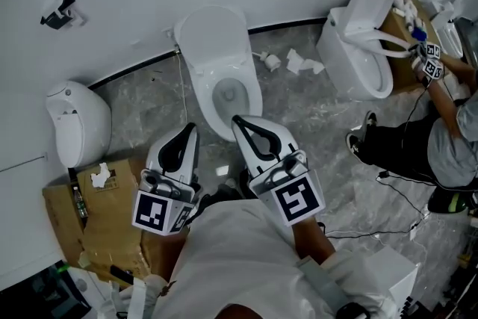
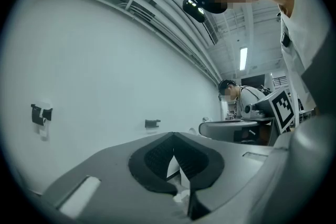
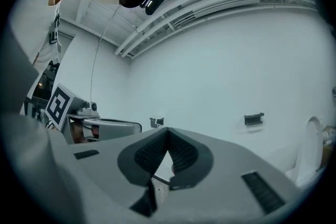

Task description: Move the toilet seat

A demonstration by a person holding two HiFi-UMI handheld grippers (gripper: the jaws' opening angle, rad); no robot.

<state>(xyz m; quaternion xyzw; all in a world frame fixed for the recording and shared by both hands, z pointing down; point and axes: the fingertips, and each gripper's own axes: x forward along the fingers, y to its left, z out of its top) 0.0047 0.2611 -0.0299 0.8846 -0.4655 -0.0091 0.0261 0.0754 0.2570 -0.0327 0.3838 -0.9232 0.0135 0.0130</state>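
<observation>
A white toilet (image 1: 222,67) stands against the wall in the head view, its bowl open towards me. Its seat (image 1: 212,32) appears raised at the back, though I cannot tell seat from lid. Both grippers point level at the wall, just short of the bowl's front rim. My left gripper (image 1: 191,128) is shut and empty, left of the bowl. My right gripper (image 1: 237,119) is shut and empty, at the rim's front edge. In the left gripper view the shut gripper (image 2: 173,135) faces bare wall; so does the right gripper (image 3: 167,131) in its own view.
A white wall-hung fixture (image 1: 76,123) and a cardboard box (image 1: 104,224) lie to the left. At right a second toilet (image 1: 364,33) is handled by another person (image 1: 441,146) with grippers. Tissue rolls (image 1: 296,60) and cables (image 1: 403,198) litter the floor. Black brackets (image 1: 58,11) hang on the wall.
</observation>
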